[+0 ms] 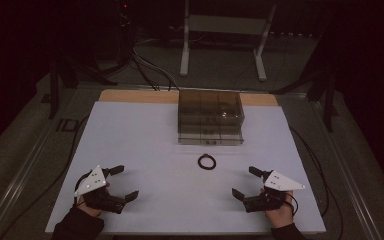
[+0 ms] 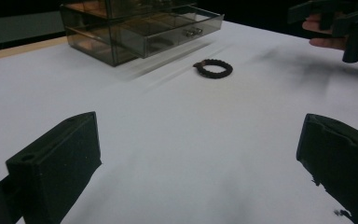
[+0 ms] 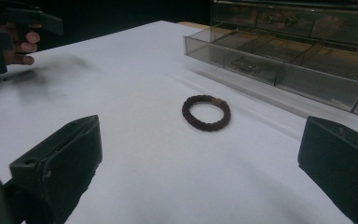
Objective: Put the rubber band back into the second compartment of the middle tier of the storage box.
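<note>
Nearest the person's edge of the white table (image 1: 145, 125), two hands rest low on the surface, one at each near corner. The left gripper (image 1: 121, 183) has its jaws spread wide with nothing between them, and the right gripper (image 1: 244, 182) stands just as wide and just as empty. Neither touches anything but, perhaps, the tabletop itself; from the gripper views each pair of black jaws frames bare white surface.

A little farther out, roughly midway between the two hands, lies a small dark braided hair tie (image 1: 207, 161), flat on the table and quite alone. It sits just in front of the smoky clear drawer box (image 1: 210, 117), whose bottom drawer (image 3: 279, 70) looks pulled out toward the near side, its compartments open on top.

The work in hand seems to be picking up that band, likely for the open drawer. To do it well, I'd say whichever gripper goes should come in low and pinch one side of the ring, one jaw inside the loop and one outside, since it lies so flat that a grab from above across the whole ring could slide off. The right gripper's view has it nicely centred, so that hand looks better placed.
</note>
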